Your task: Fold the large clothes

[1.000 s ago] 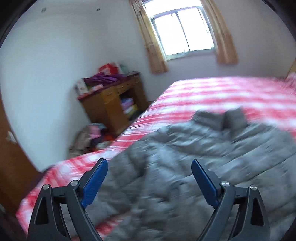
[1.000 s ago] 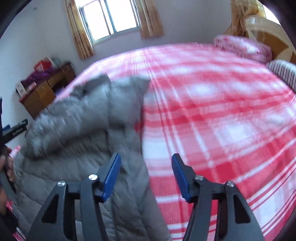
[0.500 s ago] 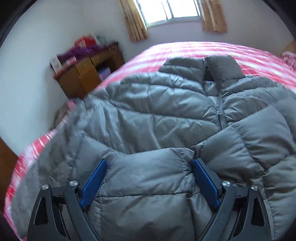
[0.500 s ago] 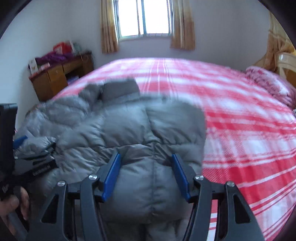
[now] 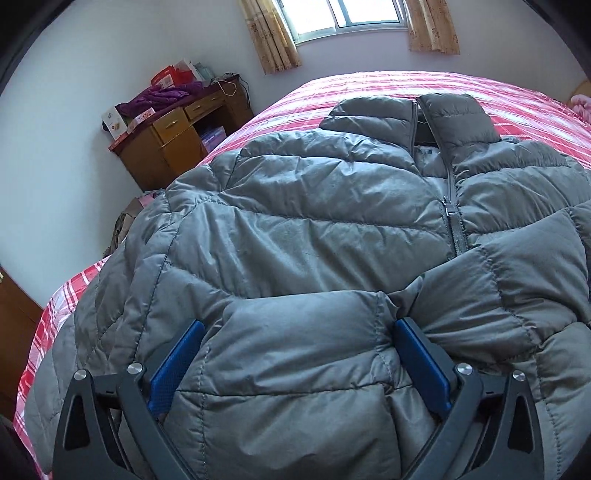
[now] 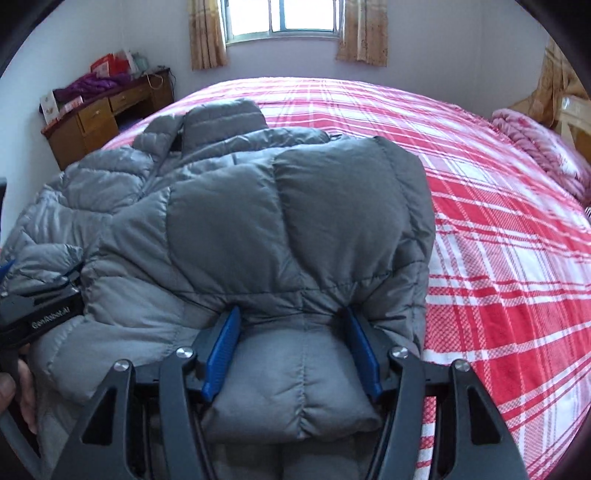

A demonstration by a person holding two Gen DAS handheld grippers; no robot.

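A grey puffer jacket [image 6: 229,206] lies zipped, collar toward the window [image 6: 284,18], along the left side of a red plaid bed [image 6: 498,240], bare bedding stretching right. The left gripper [image 5: 299,354] and right gripper [image 6: 291,350], jaws apart, each straddle a puffy fold.
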